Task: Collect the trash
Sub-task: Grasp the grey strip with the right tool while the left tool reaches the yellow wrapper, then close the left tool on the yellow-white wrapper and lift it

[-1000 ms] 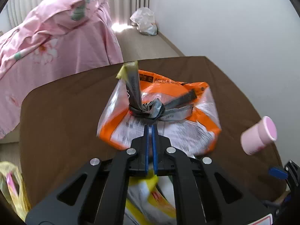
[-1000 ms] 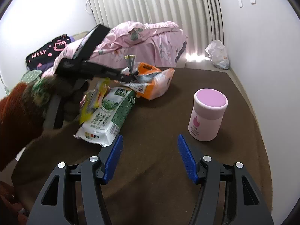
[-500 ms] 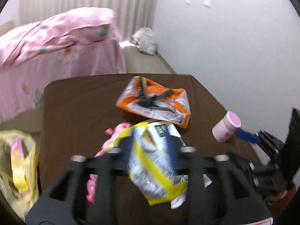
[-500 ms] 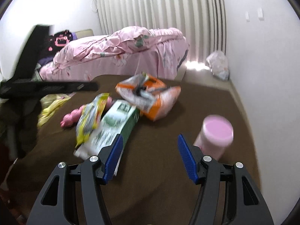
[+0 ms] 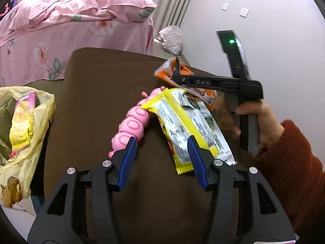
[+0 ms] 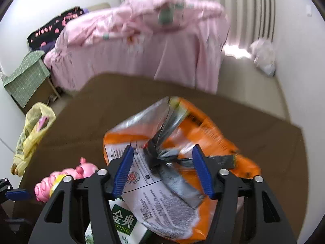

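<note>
Two grippers are over the brown table (image 5: 97,93), each with its jaws apart and nothing clamped. The left gripper (image 5: 161,158) stands part-open with bare tabletop between its blue pads. A yellow snack wrapper (image 5: 182,122) lies flat just ahead, its near end passing behind the right-hand pad; whether the pad touches it cannot be told. A pink plastic toy (image 5: 132,124) lies ahead of the left-hand pad, its near end hidden behind that pad. Far to the left of the jaws, off the table edge, a yellow plastic bag (image 5: 26,142) hangs open with a yellow and pink snack packet (image 5: 21,124) inside.

The right gripper (image 6: 163,168) has just been closing its jaws, which remain moderately wide. An orange snack bag (image 6: 203,134), knotted at a crumpled grey neck, lies between and beyond them; the pads flank the knot without pressing on it. A green and white carton (image 6: 121,221) lies below the jaws, partly under the orange bag. In the left wrist view the person's hand (image 5: 256,120), in a red knitted sleeve (image 5: 290,162), grips the right gripper's handle, its fingers reaching over the orange bag.
</note>
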A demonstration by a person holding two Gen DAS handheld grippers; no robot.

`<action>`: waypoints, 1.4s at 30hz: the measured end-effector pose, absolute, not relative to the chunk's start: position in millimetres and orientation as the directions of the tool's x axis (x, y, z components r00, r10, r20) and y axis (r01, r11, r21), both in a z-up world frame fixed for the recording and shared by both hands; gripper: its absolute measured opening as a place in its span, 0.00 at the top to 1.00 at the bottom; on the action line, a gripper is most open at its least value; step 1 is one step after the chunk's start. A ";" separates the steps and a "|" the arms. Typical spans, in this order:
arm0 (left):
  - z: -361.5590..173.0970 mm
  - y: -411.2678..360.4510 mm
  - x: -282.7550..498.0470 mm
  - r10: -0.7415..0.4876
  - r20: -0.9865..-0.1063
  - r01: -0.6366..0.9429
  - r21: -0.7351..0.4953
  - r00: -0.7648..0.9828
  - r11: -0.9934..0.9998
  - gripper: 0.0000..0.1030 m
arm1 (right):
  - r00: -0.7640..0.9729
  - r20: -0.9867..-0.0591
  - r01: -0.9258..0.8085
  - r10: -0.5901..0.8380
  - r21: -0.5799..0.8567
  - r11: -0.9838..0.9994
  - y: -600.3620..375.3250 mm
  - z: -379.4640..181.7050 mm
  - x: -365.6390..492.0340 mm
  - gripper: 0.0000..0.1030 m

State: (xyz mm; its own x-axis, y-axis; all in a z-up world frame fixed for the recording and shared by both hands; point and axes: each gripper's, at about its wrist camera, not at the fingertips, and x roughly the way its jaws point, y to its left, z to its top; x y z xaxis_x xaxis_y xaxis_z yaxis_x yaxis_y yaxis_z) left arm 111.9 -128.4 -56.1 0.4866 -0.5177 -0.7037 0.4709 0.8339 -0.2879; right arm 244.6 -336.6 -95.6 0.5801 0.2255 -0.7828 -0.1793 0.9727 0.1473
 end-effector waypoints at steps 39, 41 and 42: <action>-68.0 -150.4 107.2 -0.378 -0.778 0.440 -0.147 0.502 0.886 0.49 | 0.758 -0.619 -0.078 0.206 0.229 0.970 -375.2 -80.6 -9.5 0.78; -66.7 -140.5 106.7 -0.339 -0.779 0.412 -0.114 0.528 0.904 0.49 | 0.771 -0.602 -0.081 0.207 0.229 0.970 -375.2 -74.4 -17.6 0.78; -66.8 -135.8 105.8 -0.313 -0.779 0.398 -0.090 0.543 0.913 0.49 | 0.776 -0.594 -0.086 0.212 0.234 0.968 -375.5 -71.4 -20.7 0.78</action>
